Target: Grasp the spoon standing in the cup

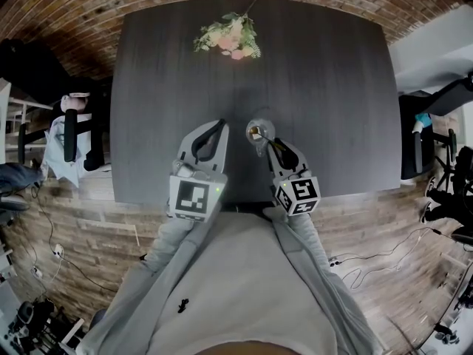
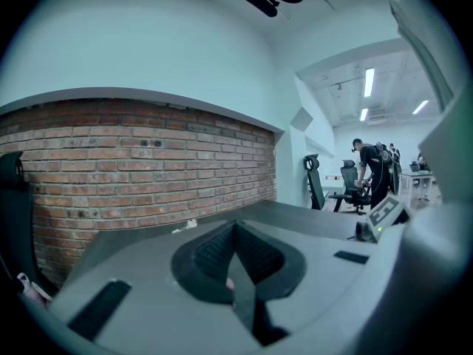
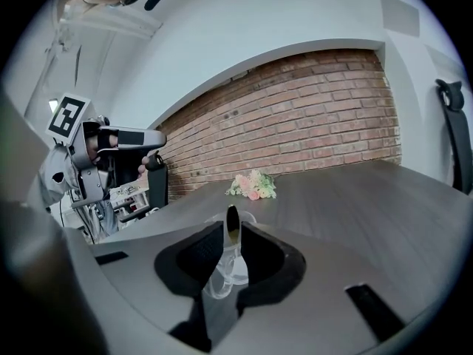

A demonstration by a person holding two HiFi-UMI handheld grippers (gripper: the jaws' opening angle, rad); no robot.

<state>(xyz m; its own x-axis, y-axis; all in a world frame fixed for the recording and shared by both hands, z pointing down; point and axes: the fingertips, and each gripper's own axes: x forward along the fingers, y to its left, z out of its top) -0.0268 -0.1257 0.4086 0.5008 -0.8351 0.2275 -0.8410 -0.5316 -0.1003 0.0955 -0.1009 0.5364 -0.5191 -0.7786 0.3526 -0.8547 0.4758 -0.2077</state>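
Spoon: stands upright in a clear cup, handle end up; thin, stiff metal, light and likely slippery.
Hold point: the upper handle, above the rim, pinched across its flat.
Cup: glass by the look, fragile, tips easily; on the dark surface near its front edge.
Right gripper: jaws narrow around the handle, pads just beside it, no firm press visible.
Left gripper: jaws together, empty, beside the cup.
Flowers: well apart, at the far edge.
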